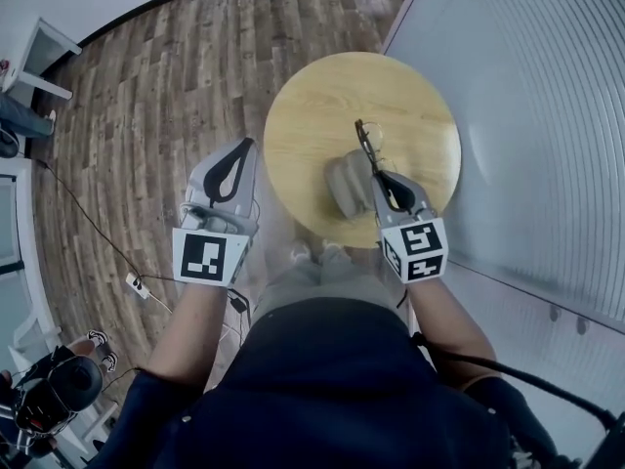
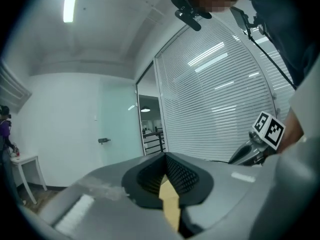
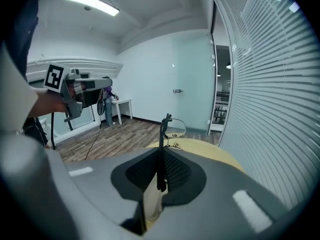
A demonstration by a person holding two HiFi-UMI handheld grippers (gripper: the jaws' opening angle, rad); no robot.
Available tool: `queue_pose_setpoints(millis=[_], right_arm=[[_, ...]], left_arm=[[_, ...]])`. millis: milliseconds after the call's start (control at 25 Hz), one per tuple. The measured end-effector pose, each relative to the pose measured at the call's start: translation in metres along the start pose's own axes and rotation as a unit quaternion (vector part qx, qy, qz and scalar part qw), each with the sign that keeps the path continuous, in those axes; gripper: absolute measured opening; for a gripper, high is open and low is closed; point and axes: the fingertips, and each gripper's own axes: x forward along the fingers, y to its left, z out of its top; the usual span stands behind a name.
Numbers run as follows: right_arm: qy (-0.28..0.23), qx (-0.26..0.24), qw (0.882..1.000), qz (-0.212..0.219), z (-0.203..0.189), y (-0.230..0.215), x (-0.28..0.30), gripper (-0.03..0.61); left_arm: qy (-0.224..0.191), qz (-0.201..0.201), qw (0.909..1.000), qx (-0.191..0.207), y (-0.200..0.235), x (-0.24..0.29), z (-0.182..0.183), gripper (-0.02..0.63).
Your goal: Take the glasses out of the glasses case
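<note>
We see the right gripper (image 1: 377, 175) over the round light-wood table (image 1: 410, 96), its jaws pinched on one temple arm of the thin dark-framed glasses with clear lenses (image 1: 369, 143). In the right gripper view the dark arm runs straight up between the two black pads of the right gripper (image 3: 161, 153). The rest of the glasses (image 3: 169, 128) sticks out past the tips, one lens showing against the floor and the far wall. The table (image 3: 212, 155) lies below and beyond them.

The glasses are out of the case and held above the tabletop. The soft grey glasses case (image 1: 344, 186) lies on the table near the edge closest to the person, just left of the right gripper in the head view. We cannot tell whether the case is open or folded shut.

The left gripper (image 1: 248, 147) is off the table's left side, over the wood-plank floor (image 1: 166, 96), well apart from the case. In the left gripper view the left gripper (image 2: 165, 158) has its pads pressed together at the tips with nothing between them — it holds nothing and faces the white slatted blinds (image 2: 220, 109). The right gripper's marker cube shows at the right of that view.

The blinds (image 1: 527, 115) run along the right of the head view, beside the table.
</note>
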Motion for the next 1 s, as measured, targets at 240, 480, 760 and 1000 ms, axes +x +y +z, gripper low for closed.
queue_pose_setpoints(millis=[240, 480, 760, 1000], right_arm=[[-0.038, 0.006, 0.999, -0.005, 0.047, -0.009, -0.033, 0.032], [-0.077, -0.002, 0.997, -0.011, 0.084, -0.015, -0.056, 0.032], [-0.127, -0.019, 0.991, -0.023, 0.133, -0.029, -0.081, 0.032], [-0.158, -0.025, 0.987, -0.030, 0.158, -0.041, -0.097, 0.032]], left_arm=[[-0.015, 0.014, 0.9995, 0.025, 0.010, -0.010, 0.041, 0.006], [-0.050, 0.016, 0.9980, 0.037, 0.012, -0.017, 0.078, 0.006], [-0.077, 0.021, 0.9946, 0.066, 0.021, -0.020, 0.119, 0.006], [-0.095, 0.022, 0.9925, 0.073, 0.021, -0.017, 0.140, 0.006]])
